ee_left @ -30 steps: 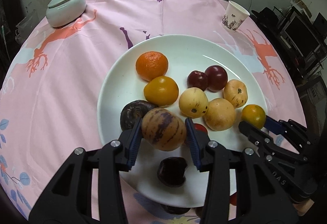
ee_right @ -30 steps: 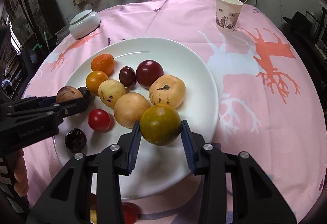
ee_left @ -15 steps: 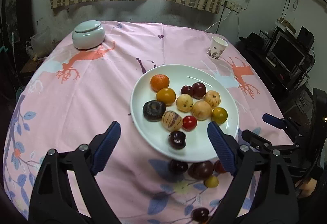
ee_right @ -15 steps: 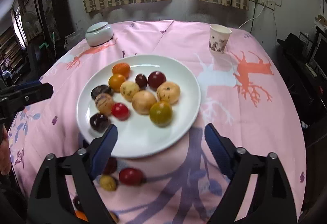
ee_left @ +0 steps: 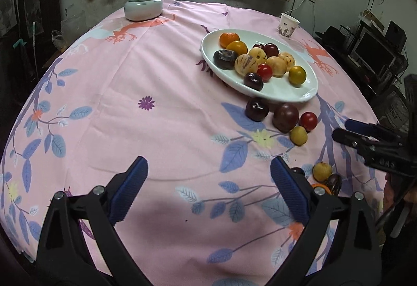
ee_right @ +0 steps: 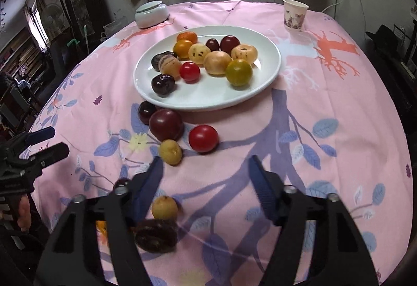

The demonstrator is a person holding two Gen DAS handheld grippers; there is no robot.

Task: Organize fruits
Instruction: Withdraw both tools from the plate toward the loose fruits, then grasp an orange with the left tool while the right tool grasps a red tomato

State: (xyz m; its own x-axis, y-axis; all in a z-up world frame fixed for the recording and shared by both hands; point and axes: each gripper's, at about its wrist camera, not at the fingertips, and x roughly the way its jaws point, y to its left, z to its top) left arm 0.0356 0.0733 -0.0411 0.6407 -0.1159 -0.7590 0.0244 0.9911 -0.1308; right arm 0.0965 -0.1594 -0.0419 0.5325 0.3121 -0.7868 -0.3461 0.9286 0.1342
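A white plate (ee_right: 271,61) (ee_left: 284,93) on the pink tablecloth holds several fruits, among them a striped pale fruit (ee_right: 169,64) and a yellow-green orange (ee_right: 239,72). Loose fruits lie on the cloth in front of it: a dark plum (ee_right: 166,124), a red tomato (ee_right: 203,138), small yellow fruits (ee_right: 170,151) (ee_right: 164,207) and a dark brown fruit (ee_right: 155,235). My left gripper (ee_left: 208,181) is open and empty over bare cloth. My right gripper (ee_right: 206,176) is open and empty just above the nearest loose fruits.
A pale green lidded jar (ee_left: 143,9) stands at the far left of the round table. A paper cup (ee_right: 295,14) stands at the far right. Curtains and a wall lie behind; a monitor and shelves (ee_left: 375,54) are to the right.
One second ago each gripper was shut on a fruit over the plate. Both have opened, left the fruits on the plate, and drawn back toward the near table edge.
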